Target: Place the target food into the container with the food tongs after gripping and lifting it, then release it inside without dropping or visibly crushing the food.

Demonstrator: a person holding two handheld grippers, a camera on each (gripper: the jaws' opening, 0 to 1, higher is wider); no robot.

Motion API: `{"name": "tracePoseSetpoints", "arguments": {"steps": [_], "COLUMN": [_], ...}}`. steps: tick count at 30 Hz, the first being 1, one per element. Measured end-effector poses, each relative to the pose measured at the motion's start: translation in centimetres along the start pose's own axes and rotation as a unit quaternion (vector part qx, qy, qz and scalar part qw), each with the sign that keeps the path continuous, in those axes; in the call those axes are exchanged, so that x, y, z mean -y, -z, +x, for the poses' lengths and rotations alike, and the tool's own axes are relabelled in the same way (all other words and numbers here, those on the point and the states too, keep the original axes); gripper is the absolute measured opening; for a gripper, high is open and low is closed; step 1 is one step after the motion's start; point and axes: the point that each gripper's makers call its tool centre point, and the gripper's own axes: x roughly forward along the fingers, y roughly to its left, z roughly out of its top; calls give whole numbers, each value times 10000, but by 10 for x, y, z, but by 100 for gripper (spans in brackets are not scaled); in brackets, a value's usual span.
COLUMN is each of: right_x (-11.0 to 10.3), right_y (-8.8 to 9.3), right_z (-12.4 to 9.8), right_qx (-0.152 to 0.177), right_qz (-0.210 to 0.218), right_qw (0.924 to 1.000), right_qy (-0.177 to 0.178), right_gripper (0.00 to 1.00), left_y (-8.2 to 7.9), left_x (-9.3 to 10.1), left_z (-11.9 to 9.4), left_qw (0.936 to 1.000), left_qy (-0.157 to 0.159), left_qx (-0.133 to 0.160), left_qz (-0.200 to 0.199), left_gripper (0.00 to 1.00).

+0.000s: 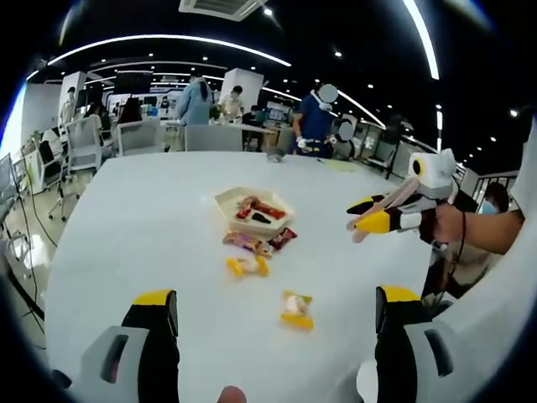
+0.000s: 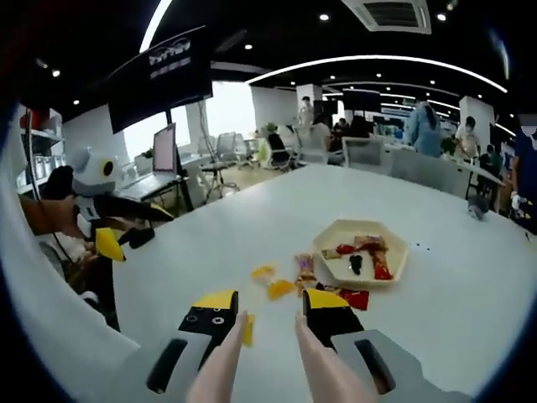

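Observation:
A beige hexagonal tray holding red snack packets sits mid-table. Loose packets lie before it: a yellow one, a yellow pair, a red one. My left gripper hangs open above the near yellow packet, apart from it, and enters the right gripper view at the left. My right gripper is shut on pale pink food tongs, whose two arms run forward between the jaws, spread, above the table.
The white table is wide, with bare surface around the packets. A person's arm carries the right gripper. Chairs, desks and several people stand beyond the far edge. A monitor stands past the left edge.

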Motion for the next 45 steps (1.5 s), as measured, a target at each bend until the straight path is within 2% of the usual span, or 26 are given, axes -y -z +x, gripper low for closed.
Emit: {"name": "tracePoseSetpoints", "arguments": {"steps": [7, 11, 17, 22, 26, 29, 33, 35, 39, 45], "right_x": [-14, -21, -31, -39, -40, -42, -49, -59, -74, -77], "right_y": [2, 5, 11, 17, 27, 33, 45, 50, 58, 59], "right_z": [15, 22, 35, 47, 59, 67, 75, 76, 77, 83], "right_qx": [-91, -176, -396, -537, -655, -689, -804, -838, -965, -998], "right_qz": [-357, -636, -1102, -1232, -1181, -922, -794, -973, -1539, -2029], "right_qw": [9983, 9948, 9853, 9777, 9763, 9793, 9806, 9760, 9593, 9395], "right_qy": [-443, -770, -1245, -1614, -1694, -1668, -1599, -1758, -2163, -2574], "right_gripper": [30, 30, 30, 30, 30, 30, 30, 31, 31, 31], "left_y": [3, 4, 9, 13, 14, 17, 20, 22, 23, 22], "left_x": [-4, -6, -9, -11, -14, -18, -21, -23, -24, -28], "left_z": [-6, -9, -14, -18, -27, -31, -35, -36, -37, -40], "left_qw": [9999, 9999, 9994, 9986, 9972, 9959, 9946, 9940, 9937, 9924], "left_qy": [-95, -157, -307, -450, -647, -781, -884, -929, -946, -1041], "left_qx": [-44, -27, -31, -23, 13, 10, 30, 23, 14, 59], "left_qz": [-33, -59, -167, -278, -383, -457, -537, -573, -595, -655], "left_gripper": [98, 98, 98, 98, 99, 98, 98, 98, 98, 98]}}
